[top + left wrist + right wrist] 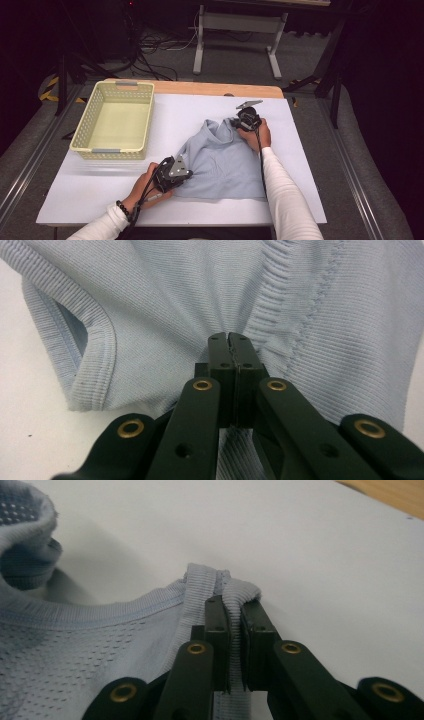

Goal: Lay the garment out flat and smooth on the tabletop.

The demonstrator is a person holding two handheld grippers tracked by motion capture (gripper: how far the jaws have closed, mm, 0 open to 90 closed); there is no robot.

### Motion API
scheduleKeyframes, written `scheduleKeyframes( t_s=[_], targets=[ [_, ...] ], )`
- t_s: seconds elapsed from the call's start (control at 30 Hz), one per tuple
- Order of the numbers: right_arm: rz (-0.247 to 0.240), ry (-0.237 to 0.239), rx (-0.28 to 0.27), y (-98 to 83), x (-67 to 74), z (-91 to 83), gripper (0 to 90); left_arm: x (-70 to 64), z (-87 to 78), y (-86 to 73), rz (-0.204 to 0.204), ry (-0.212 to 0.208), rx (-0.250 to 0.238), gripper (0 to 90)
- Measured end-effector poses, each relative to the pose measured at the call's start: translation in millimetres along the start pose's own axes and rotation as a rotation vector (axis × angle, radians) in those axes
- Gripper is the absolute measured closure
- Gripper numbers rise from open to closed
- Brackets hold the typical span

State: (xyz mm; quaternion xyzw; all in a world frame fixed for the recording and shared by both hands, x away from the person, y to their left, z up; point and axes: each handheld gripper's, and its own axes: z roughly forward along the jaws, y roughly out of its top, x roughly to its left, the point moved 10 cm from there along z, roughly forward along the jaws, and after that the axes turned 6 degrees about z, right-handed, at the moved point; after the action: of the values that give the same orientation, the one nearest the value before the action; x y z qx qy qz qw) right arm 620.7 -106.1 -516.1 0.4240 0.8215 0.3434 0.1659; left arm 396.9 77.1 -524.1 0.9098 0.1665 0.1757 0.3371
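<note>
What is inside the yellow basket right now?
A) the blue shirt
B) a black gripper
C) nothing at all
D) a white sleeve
C: the yellow basket shows only its bare bottom, while the blue shirt lies beside it on the white table, pinched by both hand-held grippers.

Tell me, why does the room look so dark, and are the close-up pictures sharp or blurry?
High view: light falls on the white table, while the floor and room beyond go nearly black. Left gripper view: the blue shirt shows crisp ribbing, though the black arms at the bottom look soft. Right gripper view: the pinched hem is sharp; the fold at far left blurs.
</note>
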Motion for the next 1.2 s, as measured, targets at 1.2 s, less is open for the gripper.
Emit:
scheduleKeyframes(
  t_s=[1.2],
  targets=[
    [0.129, -0.083, -0.166, -102.4, -14.5, -123.8, 60.5, 135.9, 14.5, 79.3, -0.227, 0.287, -0.081, 63.4]
  ],
)
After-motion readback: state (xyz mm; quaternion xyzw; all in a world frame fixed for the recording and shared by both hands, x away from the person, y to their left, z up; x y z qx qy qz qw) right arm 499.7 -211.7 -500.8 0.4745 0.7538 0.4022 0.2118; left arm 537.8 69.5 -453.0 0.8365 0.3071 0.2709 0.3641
